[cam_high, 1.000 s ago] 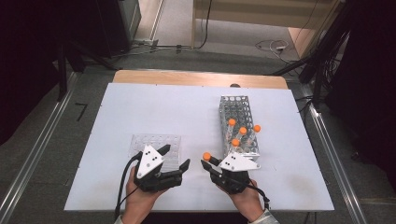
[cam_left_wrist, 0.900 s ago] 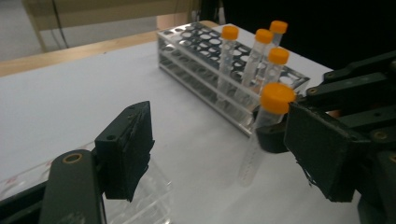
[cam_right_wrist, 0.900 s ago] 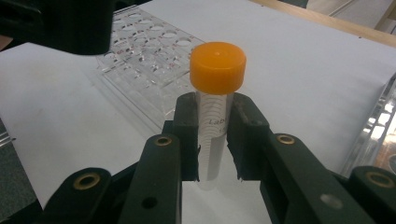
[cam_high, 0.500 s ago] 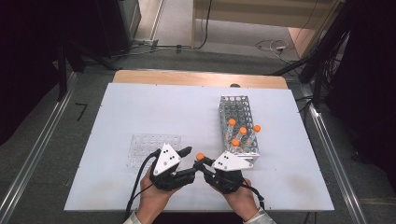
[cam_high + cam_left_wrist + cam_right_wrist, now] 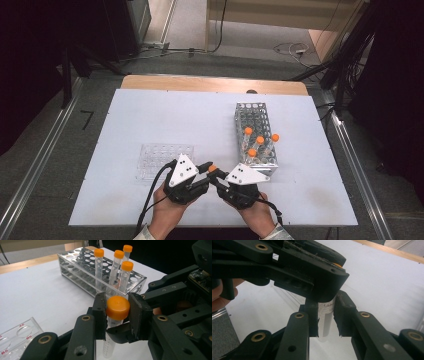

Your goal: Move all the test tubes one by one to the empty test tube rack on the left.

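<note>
Orange screw cap point(image 5: 117, 307) of the clear plastic tube point(image 5: 325, 321), upright between both hands: my left gripper point(image 5: 117, 312) has just closed on the cap, my right gripper point(image 5: 326, 317) clamps the barrel directly below. Steel rack point(image 5: 255, 132) just beyond.

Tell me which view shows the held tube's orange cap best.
The left gripper view: the orange cap sits large between the left gripper pads. The high view shows a small dot; the right gripper view a sliver.
</note>
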{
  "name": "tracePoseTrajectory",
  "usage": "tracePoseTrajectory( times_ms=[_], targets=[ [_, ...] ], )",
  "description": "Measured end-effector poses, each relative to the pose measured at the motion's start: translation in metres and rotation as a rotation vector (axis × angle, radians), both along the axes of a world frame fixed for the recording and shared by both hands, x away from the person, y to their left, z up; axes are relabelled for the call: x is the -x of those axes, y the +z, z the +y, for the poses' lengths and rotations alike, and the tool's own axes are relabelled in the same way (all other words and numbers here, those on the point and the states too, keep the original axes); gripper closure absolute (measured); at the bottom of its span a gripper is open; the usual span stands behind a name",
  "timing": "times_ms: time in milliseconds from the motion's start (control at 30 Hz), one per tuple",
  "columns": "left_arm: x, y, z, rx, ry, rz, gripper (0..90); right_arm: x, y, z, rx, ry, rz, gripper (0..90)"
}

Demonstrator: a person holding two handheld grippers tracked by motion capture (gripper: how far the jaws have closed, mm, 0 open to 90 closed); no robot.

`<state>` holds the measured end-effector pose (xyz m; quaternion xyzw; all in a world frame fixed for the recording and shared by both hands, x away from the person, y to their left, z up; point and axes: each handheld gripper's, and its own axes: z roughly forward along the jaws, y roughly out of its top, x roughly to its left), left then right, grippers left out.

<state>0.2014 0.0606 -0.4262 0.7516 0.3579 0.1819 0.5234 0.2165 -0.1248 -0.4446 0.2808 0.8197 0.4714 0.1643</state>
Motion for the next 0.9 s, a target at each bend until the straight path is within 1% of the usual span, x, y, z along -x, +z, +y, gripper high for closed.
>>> tracePoseTrajectory(
  times_ms=[133, 167, 200, 233, 267, 333, 433, 467, 500, 533, 667, 700, 733, 767, 800, 833, 867, 900],
  targets=[
    [-0.001, 0.001, 0.001, -0.001, -0.003, 0.01, 69.8, 0.0, 0.0, 0.0, -0.002, 0.002, 0.009, 71.2],
    [-0.001, 0.001, 0.001, 0.004, 0.0, 0.013, 69.9, 0.0, 0.0, -0.001, -0.004, 0.005, 0.012, 69.2],
    [-0.001, 0.002, 0.002, 0.003, 0.001, 0.009, 69.9, -0.001, 0.001, -0.001, -0.006, 0.011, 0.013, 62.7],
    [-0.001, 0.002, 0.002, 0.003, 0.001, 0.009, 70.0, -0.001, 0.001, -0.002, -0.008, 0.018, 0.021, 58.4],
    [-0.002, 0.005, 0.005, 0.007, 0.006, 0.012, 70.0, -0.001, 0.001, -0.003, -0.01, 0.027, 0.027, 54.0],
    [-0.003, 0.007, 0.009, 0.024, 0.015, 0.009, 70.0, -0.002, 0.002, -0.005, -0.009, 0.022, 0.035, 44.3],
    [-0.004, 0.01, 0.012, 0.031, 0.023, 0.009, 70.0, -0.002, 0.002, -0.011, -0.008, 0.012, 0.04, 39.5],
    [-0.005, 0.012, 0.015, 0.036, 0.028, 0.006, 70.0, -0.002, 0.002, -0.011, -0.008, 0.012, 0.04, 39.5],
    [-0.005, 0.015, 0.018, 0.046, 0.034, 0.007, 70.0, -0.002, 0.002, -0.017, -0.009, 0.001, 0.043, 38.0],
    [-0.005, 0.015, 0.018, 0.046, 0.034, 0.007, 70.1, -0.002, 0.002, -0.021, -0.007, -0.008, 0.042, 37.3],
    [-0.006, 0.023, 0.027, 0.059, 0.047, -0.001, 70.1, -0.001, 0.004, -0.037, -0.013, -0.039, 0.039, 36.8],
    [-0.007, 0.027, 0.031, 0.066, 0.055, -0.004, 70.1, -0.001, 0.005, -0.04, -0.018, -0.047, 0.038, 36.7],
    [-0.007, 0.027, 0.031, 0.066, 0.055, -0.004, 70.0, -0.001, 0.005, -0.04, -0.018, -0.047, 0.038, 36.7],
    [-0.007, 0.029, 0.033, 0.068, 0.058, -0.007, 70.1, -0.001, 0.006, -0.047, -0.021, -0.06, 0.035, 36.7],
    [-0.007, 0.031, 0.036, 0.073, 0.064, -0.01, 70.1, -0.001, 0.006, -0.049, -0.023, -0.065, 0.034, 36.8],
    [-0.008, 0.035, 0.042, 0.083, 0.077, -0.014, 70.1, -0.001, 0.007, -0.052, -0.027, -0.072, 0.035, 36.8],
    [-0.008, 0.035, 0.042, 0.083, 0.077, -0.014, 70.1, -0.001, 0.007, -0.052, -0.027, -0.072, 0.035, 36.8],
    [-0.01, 0.039, 0.048, 0.091, 0.092, -0.02, 70.1, -0.001, 0.007, -0.056, -0.029, -0.083, 0.029, 36.8]
  ],
)
